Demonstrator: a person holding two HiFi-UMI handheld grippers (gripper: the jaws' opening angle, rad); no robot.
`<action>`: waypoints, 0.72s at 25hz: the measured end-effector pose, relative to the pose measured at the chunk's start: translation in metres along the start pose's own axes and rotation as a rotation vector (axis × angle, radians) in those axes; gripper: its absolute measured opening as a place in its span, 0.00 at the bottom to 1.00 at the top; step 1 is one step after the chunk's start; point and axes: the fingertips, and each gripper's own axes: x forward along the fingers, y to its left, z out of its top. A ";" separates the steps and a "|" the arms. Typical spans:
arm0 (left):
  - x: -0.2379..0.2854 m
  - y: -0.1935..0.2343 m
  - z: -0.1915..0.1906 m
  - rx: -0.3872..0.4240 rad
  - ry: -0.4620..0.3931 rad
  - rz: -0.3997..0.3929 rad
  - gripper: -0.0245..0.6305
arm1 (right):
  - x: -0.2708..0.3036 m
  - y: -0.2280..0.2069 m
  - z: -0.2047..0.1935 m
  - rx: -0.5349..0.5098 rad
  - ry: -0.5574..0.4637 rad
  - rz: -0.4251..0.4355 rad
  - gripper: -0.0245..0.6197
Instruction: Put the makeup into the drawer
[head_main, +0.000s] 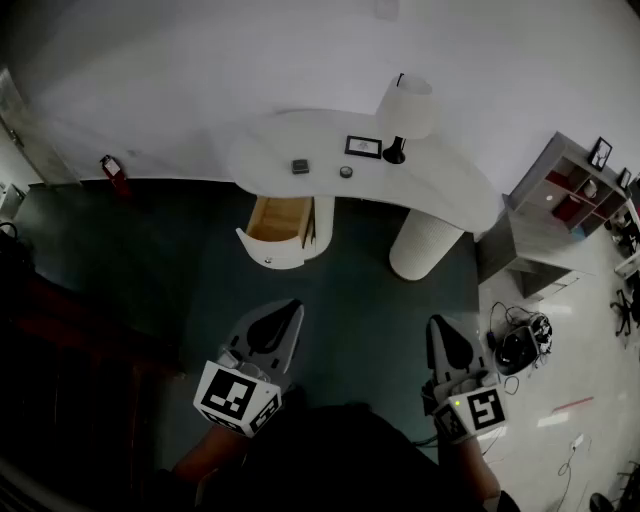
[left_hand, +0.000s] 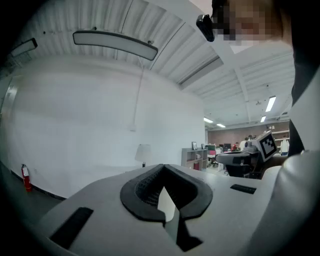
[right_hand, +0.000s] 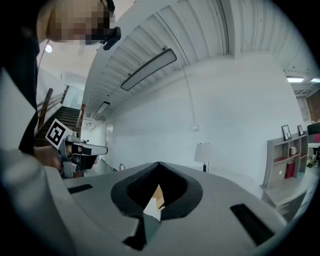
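Two small makeup items lie on the white curved desk (head_main: 440, 175) far ahead: a dark square compact (head_main: 300, 166) and a round one (head_main: 346, 171). Below the desk's left part a wooden drawer (head_main: 281, 222) stands pulled out, nothing visible inside it. My left gripper (head_main: 289, 308) and right gripper (head_main: 438, 324) are held level over the dark floor, well short of the desk, both shut with nothing in them. In the left gripper view the jaws (left_hand: 162, 167) meet at a point; the right gripper view shows the same (right_hand: 159, 165).
A white lamp (head_main: 405, 105) and a small picture frame (head_main: 362, 147) stand on the desk. A thick round leg (head_main: 424, 246) holds up its right side. A grey shelf unit (head_main: 575, 190) and floor cables (head_main: 520, 345) are at the right, a red fire extinguisher (head_main: 113, 172) at the left wall.
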 end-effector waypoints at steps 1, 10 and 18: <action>-0.001 0.002 -0.001 0.001 -0.003 -0.004 0.05 | 0.001 0.002 -0.001 0.000 0.000 0.000 0.06; -0.013 0.025 -0.003 -0.012 -0.003 -0.001 0.05 | 0.019 0.018 -0.003 0.004 0.006 -0.015 0.06; -0.050 0.086 -0.008 -0.031 0.003 0.034 0.05 | 0.064 0.068 -0.001 0.039 0.012 0.032 0.06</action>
